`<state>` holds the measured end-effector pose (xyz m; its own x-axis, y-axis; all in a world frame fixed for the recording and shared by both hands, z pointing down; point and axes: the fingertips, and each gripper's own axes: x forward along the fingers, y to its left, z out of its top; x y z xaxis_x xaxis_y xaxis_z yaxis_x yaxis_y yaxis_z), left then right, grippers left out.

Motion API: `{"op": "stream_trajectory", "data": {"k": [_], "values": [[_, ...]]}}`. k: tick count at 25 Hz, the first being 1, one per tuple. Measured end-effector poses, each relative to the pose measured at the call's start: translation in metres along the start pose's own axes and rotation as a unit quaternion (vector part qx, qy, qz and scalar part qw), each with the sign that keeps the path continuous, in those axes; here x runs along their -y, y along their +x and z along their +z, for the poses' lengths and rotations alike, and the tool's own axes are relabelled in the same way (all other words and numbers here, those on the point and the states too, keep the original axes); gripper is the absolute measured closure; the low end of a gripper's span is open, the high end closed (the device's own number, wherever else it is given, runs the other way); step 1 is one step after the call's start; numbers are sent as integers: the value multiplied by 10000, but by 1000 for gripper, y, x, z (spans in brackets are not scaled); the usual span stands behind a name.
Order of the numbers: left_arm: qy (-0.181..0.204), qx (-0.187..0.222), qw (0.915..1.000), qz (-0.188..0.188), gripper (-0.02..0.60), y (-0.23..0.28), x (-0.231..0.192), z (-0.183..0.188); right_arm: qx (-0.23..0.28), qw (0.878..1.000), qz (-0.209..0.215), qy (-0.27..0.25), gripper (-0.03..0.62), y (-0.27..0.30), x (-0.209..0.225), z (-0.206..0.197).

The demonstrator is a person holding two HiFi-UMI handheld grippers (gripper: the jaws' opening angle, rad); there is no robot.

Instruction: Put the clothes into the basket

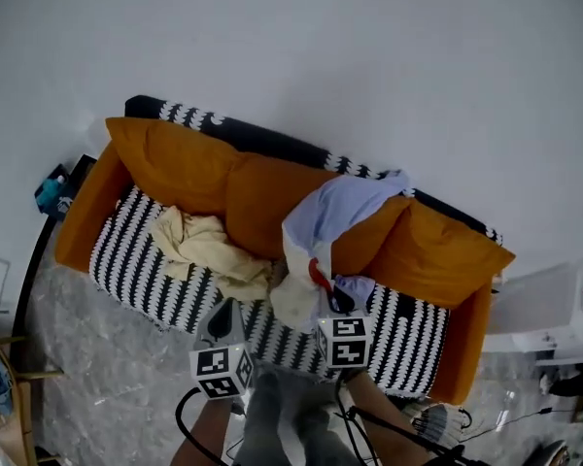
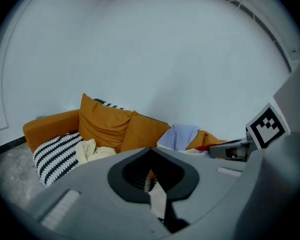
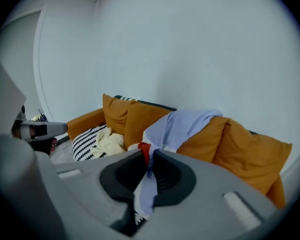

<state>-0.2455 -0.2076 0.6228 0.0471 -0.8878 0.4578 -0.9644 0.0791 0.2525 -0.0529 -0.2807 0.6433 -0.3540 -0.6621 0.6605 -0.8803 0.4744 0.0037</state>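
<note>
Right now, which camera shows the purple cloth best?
The head view: the lilac garment shows almost whole, draped over an orange cushion and down to the right claw. The right gripper view shows most of it; the left gripper view only a far patch.

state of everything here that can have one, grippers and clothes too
left gripper: shut on a pale cloth
right gripper: shut on the purple garment
purple garment: one end in the jaws, rest draped over a cushion
cream garment: crumpled on the sofa seat, not held
basket: not in view
</note>
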Motion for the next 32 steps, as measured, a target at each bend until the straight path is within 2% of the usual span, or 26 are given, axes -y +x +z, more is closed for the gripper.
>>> {"op": "stream_trajectory", "data": {"k": [9, 16, 20, 26, 32], "values": [[317, 390, 9973, -527, 574, -30, 78, 62, 717, 9971, -219, 94, 562, -92, 37, 60], [726, 832, 9902, -855, 574, -42, 126, 111, 1241, 9911, -463, 150, 563, -146, 66, 104], [783, 1041, 9863, -1008, 574, -47, 143, 139, 1461, 9870, -637, 196, 563, -171, 84, 124], [984, 1387, 9768, -1302, 574, -50, 178, 184, 1868, 9781, -892, 195, 563, -213, 111, 158], [1160, 1522, 9659, -1743, 574, -51, 223, 215, 2276, 9663, -1175, 269, 563, -261, 139, 187]]}}
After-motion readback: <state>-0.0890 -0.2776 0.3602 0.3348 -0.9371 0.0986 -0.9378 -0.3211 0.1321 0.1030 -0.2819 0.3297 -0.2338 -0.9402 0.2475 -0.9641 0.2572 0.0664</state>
